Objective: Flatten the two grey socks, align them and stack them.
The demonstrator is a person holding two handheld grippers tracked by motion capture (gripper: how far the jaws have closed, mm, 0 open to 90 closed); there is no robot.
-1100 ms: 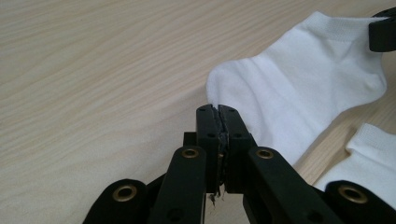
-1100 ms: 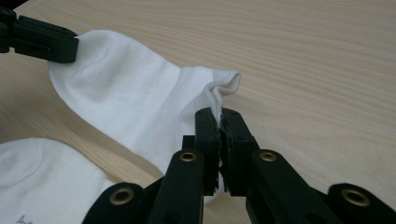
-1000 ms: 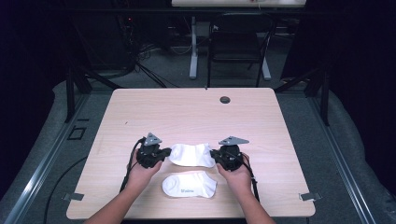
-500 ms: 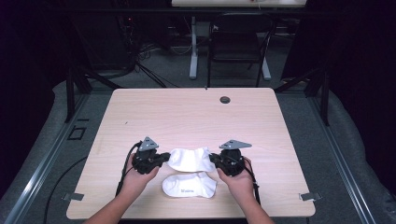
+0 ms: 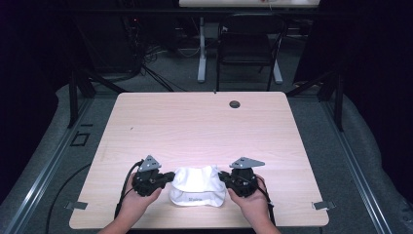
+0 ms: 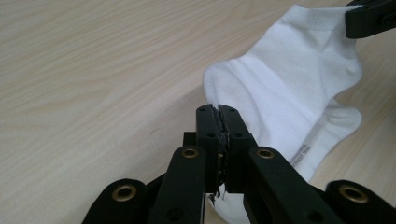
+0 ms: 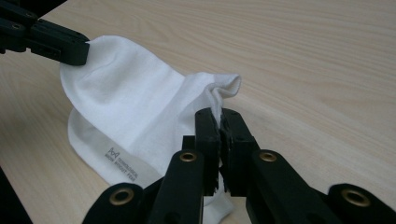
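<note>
A white ankle sock (image 5: 197, 178) hangs stretched between my two grippers near the table's front edge. My left gripper (image 5: 170, 177) is shut on its left end, and the jaws (image 6: 217, 112) pinch the fabric edge. My right gripper (image 5: 222, 177) is shut on the other end, with bunched cloth (image 7: 219, 91) rising from the jaws (image 7: 218, 115). Under the held sock lies a second white sock (image 5: 197, 200) with small grey print (image 7: 119, 161), flat on the table and mostly covered. The held sock (image 6: 299, 79) sags onto it.
The light wooden table (image 5: 195, 126) stretches bare beyond the socks, with a dark round grommet (image 5: 234, 104) near its far edge. Metal clips (image 5: 321, 205) sit at the front corners. A dark chair (image 5: 246, 44) and a desk leg stand behind the table.
Both grippers have carried the upper sock toward the near edge. It lay beyond the printed sock and now lies over it. The jaws have stayed shut on its ends.
</note>
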